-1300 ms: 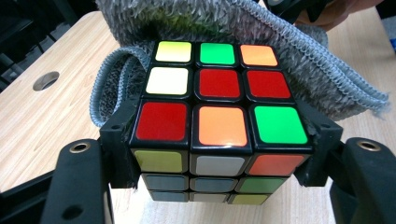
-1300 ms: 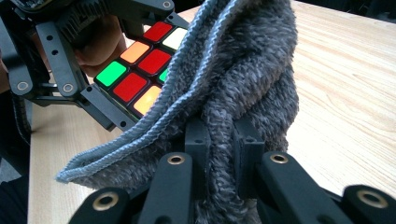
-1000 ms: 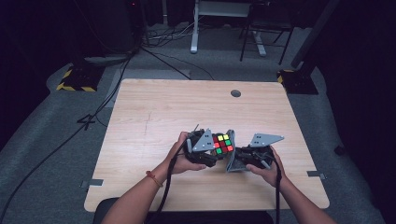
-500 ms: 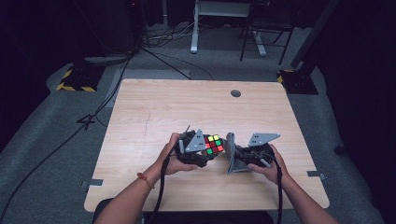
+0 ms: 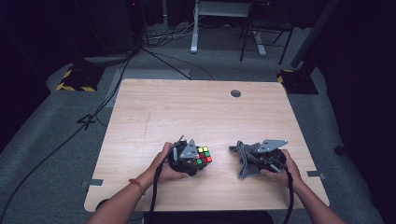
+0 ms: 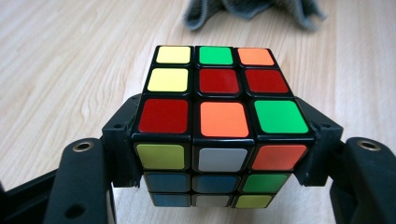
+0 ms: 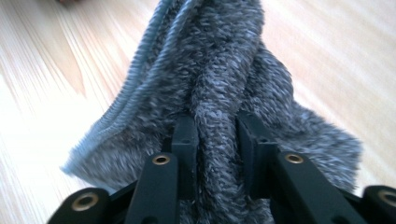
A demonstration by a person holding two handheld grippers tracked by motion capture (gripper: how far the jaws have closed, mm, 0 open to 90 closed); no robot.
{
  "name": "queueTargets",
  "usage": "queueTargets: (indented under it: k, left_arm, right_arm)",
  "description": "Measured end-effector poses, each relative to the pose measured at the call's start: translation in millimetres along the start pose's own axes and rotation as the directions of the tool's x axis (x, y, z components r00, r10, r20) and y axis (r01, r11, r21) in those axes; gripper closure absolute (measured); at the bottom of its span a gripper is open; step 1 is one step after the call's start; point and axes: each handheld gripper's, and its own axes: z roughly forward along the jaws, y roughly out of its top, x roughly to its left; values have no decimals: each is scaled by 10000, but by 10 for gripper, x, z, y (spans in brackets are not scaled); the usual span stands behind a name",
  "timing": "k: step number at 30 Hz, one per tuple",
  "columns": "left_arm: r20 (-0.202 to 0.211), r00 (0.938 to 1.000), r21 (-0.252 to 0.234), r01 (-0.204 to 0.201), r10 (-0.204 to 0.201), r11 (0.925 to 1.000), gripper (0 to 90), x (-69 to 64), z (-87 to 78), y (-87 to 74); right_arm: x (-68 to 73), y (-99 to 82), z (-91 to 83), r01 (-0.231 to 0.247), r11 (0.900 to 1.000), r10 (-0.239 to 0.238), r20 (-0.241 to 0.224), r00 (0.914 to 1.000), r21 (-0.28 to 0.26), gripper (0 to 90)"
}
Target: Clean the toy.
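My left gripper (image 5: 198,158) is clenched on the puzzle cube (image 6: 219,116), its jaws pressing the two opposite sides of the cube low over the near part of the wooden table (image 5: 187,112). My right gripper (image 7: 217,140) has the grey cloth (image 7: 219,84) between its jaws; the jaws have just been opening, yet a fold of cloth is pinched between the pads. The cloth hangs crumpled onto the table, well apart from the cube, to its right in the high view.
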Motion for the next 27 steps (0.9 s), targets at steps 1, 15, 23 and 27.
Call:
queueTargets:
  k: [1, 15, 23, 27]
  left_arm:
    - [-14, 10000, 29, 39, -39, 10000, 331, 0, 19, -12]
    - [387, 9979, 526, 491, -512, 9974, 311, 2, 10, -124]
    - [350, 9971, 958, 636, -672, 9934, 289, -75, -165, -227]
    - [345, 9958, 923, 819, -854, 9924, 283, -95, -297, -310]
  right_arm:
    - [-2, -29, -2, -29, 10000, 29, 35, 10000, 44, 679]
    - [-14, -92, -123, -419, 9964, 421, 15, 9991, -734, 463]
    - [65, -21, -237, -306, 9912, 359, 387, 9986, -1290, 408]
    - [141, 36, -261, -199, 9875, 262, 385, 9989, -1566, 383]
